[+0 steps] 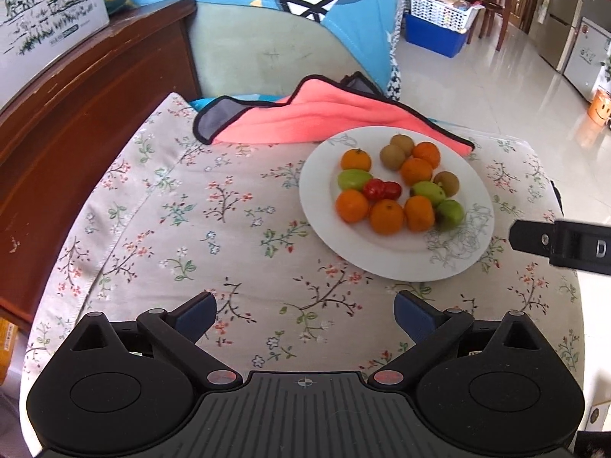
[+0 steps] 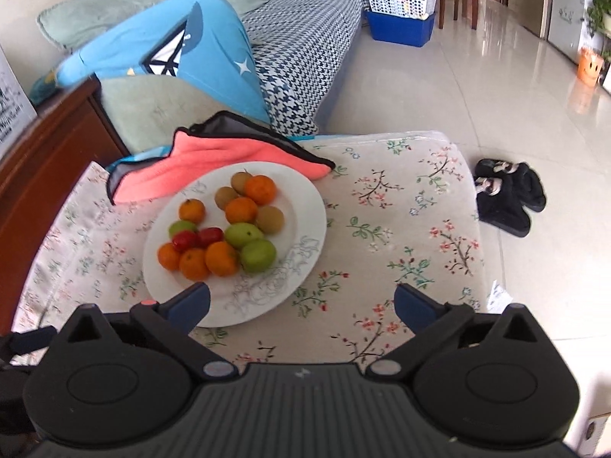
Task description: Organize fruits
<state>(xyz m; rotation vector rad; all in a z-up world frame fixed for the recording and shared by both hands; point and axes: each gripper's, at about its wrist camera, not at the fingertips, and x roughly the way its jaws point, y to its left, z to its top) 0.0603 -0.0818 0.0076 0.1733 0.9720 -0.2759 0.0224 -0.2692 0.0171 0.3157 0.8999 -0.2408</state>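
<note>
All the fruit is gathered on a white plate [image 1: 397, 263] set on the flower-patterned table [image 1: 198, 221], its far rim touching a folded pink cloth [image 1: 328, 114]. The oranges [image 1: 386, 216], green fruits [image 1: 427, 192], brown kiwis [image 1: 392, 156] and two small red fruits [image 1: 382, 189] are grouped loosely by kind, touching one another near the plate's middle, so the sorting is judged to be finished or nearly so. The left hand-held gripper [image 1: 305, 315] is held above bare tablecloth beside the plate, jaws spread wide and nothing between them. The right hand-held gripper [image 2: 301, 305] is likewise released and empty, one finger hanging over the plate's near rim [image 2: 214, 316]. Only the right view shows the black slippers [image 2: 508, 194] on the floor; only the left view shows the printed box [image 1: 49, 19] on the wooden cabinet.
</note>
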